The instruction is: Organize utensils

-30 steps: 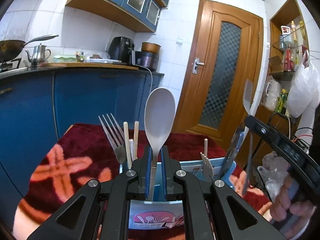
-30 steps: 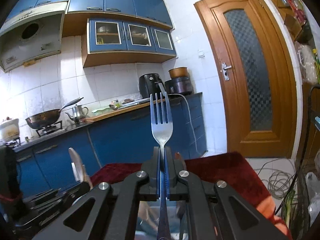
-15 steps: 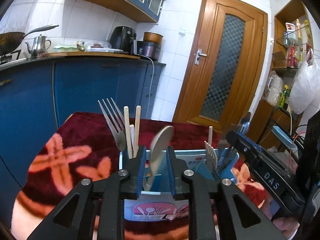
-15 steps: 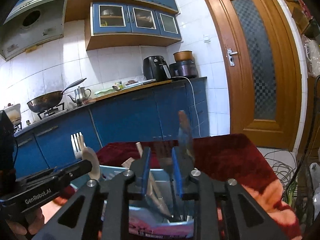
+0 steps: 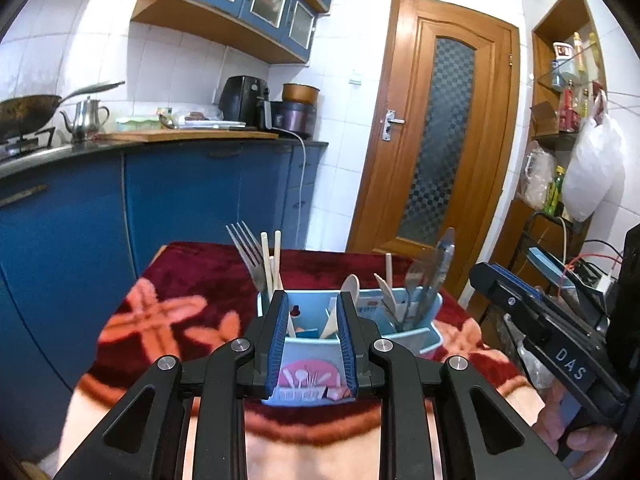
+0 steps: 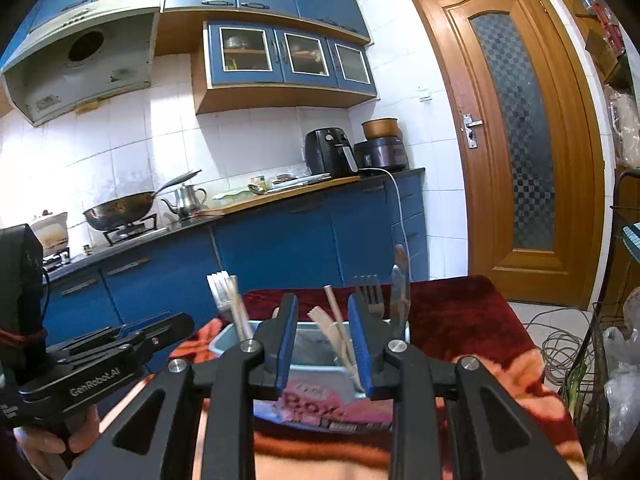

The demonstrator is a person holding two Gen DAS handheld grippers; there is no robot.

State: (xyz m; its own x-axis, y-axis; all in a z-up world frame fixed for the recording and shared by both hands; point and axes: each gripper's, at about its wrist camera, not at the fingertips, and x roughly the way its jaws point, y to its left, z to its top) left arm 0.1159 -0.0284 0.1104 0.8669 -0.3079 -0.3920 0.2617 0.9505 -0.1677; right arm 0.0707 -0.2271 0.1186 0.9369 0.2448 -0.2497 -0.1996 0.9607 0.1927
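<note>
the left gripper [image 5: 312, 340] stands spread with nothing between its blue pads, its jaws having just been opening. the right gripper [image 6: 322, 344] is likewise spread and empty, its jaws also just opened. both face the light blue utensil holder [image 5: 424, 334] on the red patterned cloth [image 5: 172, 300] of the worktop. a fork [image 5: 246, 254], chopsticks [image 5: 276, 256] and a pale spoon [image 5: 350, 284] stand upright in its compartments.

door [image 6: 516, 128]: wood, patterned glass, shut, ahead of you | left of door: rice cooker [image 6: 380, 152], black air fryer [image 6: 328, 152] on blue cabinets [image 6: 280, 240] | further left: kettle [image 6: 186, 197], wok [image 6: 120, 210]
</note>
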